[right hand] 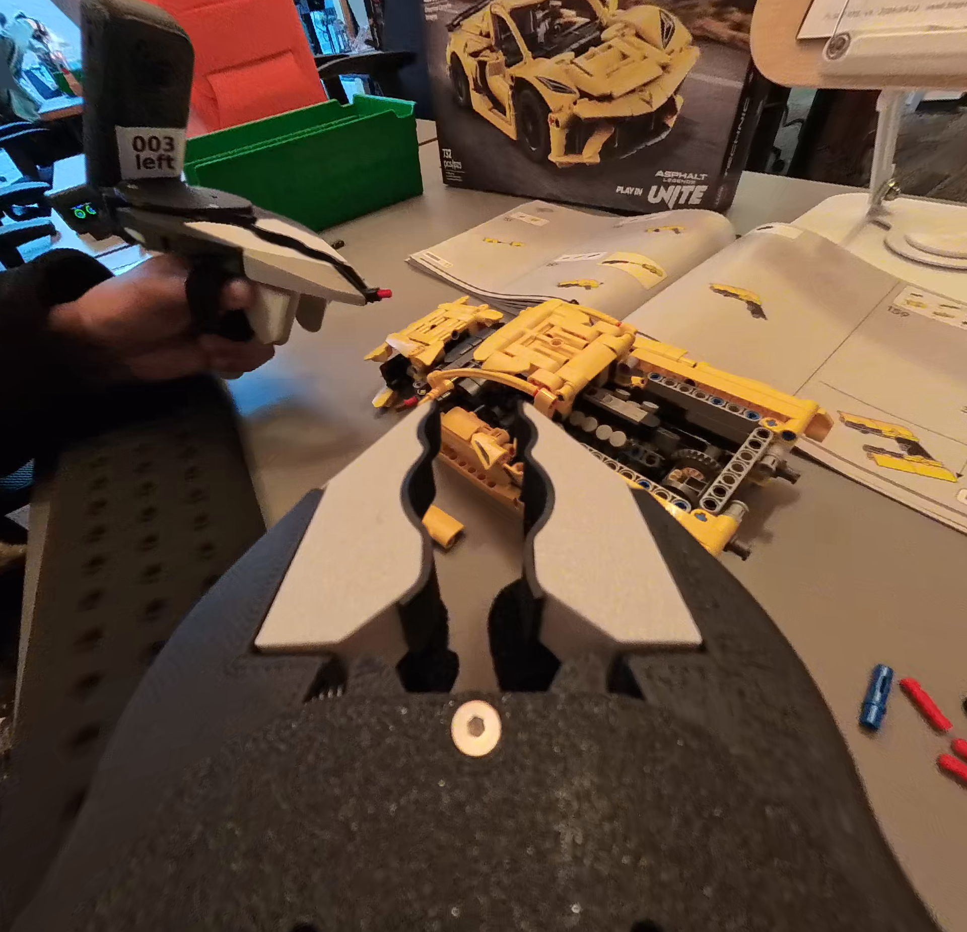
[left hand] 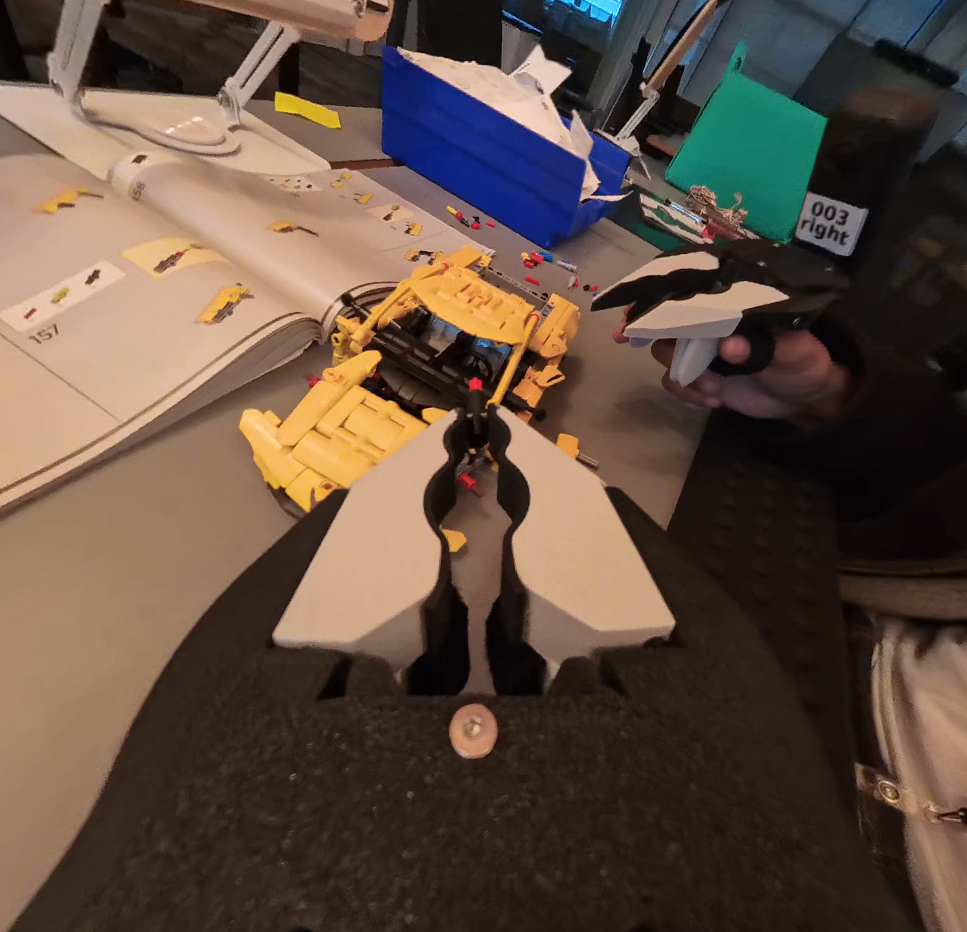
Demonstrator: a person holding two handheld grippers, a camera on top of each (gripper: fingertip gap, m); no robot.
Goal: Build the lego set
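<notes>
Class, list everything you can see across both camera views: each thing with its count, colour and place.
Toy car: one, yellow and black, half-built, table centre.
Instruction book: one, white, open beside the car.
Set box: one, dark with a yellow car picture, behind the book.
Blue bin: one, holds white paper.
Green bin: one, on the table behind the left tool.
Lamp: one, white, on the table behind the book.
Loose pins: several, red and blue, scattered.
Yellow piece: one, near the right tool.
Left tool: shut on a red-tipped pin.
Right tool: open, empty.
</notes>
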